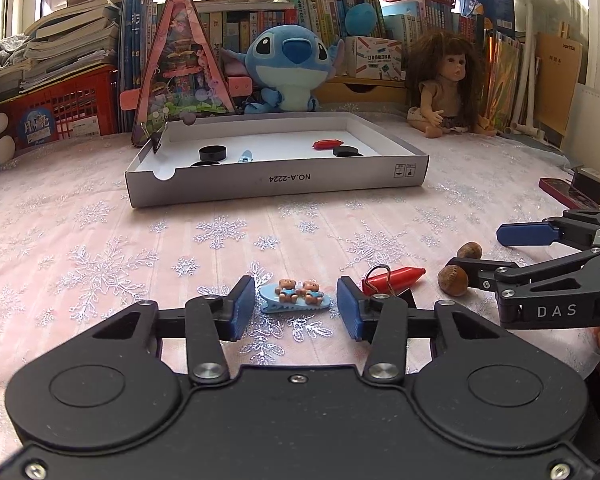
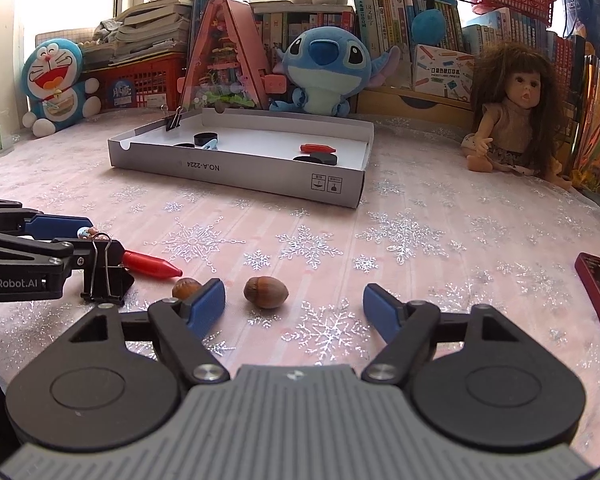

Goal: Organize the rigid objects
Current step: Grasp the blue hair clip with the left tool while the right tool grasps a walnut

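While both tilt down (jaws open), left gripper (image 1: 296, 306) straddles a hair clip (image 1: 295, 298); right gripper (image 2: 294, 306) frames a nut (image 2: 266, 292) at 12 o'clock.

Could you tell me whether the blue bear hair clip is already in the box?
Out: the hair clip lies on the tablecloth, between the left gripper's open pads, short of the box.

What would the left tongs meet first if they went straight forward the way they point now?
Most likely the blue hair clip with two bears, lying on the tablecloth between the open left tongs. Its pads do not appear to touch it yet; depth is uncertain.
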A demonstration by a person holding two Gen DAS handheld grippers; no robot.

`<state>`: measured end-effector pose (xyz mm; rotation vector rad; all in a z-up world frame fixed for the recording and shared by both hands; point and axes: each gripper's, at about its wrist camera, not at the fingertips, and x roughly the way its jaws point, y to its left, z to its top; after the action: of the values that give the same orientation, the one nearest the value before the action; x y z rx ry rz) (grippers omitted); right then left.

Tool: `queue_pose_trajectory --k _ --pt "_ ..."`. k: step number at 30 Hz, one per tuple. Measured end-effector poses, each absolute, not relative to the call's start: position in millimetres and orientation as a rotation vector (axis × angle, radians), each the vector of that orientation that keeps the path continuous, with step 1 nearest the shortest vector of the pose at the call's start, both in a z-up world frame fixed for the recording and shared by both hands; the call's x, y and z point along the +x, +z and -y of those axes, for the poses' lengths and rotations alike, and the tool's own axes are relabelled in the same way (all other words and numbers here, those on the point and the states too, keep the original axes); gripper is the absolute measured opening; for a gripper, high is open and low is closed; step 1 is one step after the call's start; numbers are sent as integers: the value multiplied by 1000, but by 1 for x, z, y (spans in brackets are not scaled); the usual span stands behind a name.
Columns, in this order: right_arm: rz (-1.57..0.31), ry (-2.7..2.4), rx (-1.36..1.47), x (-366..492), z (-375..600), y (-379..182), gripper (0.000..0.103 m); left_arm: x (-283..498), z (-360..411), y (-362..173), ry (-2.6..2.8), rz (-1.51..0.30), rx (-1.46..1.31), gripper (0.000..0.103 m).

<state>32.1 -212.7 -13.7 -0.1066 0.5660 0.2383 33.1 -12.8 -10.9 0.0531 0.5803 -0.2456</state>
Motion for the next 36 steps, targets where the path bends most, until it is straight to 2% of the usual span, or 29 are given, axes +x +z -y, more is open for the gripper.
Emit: queue_pose_trajectory --k 4,15,25,30,36 --pt "-562 239 -95 30 210 -15 79 33 13 -11 -244 -579 53 42" --pt "-529 217 -79 22 200 -17 57 33 16 -10 -234 -573 47 37" --pt "-510 205 -69 18 195 -18 47 33 18 -11 -231 -567 52 36" --pt "-504 198 -58 18 195 -18 29 33 20 -11 -227 -565 55 35" --pt "-505 198 -54 21 195 -17 29 35 20 -10 -224 -567 46 35"
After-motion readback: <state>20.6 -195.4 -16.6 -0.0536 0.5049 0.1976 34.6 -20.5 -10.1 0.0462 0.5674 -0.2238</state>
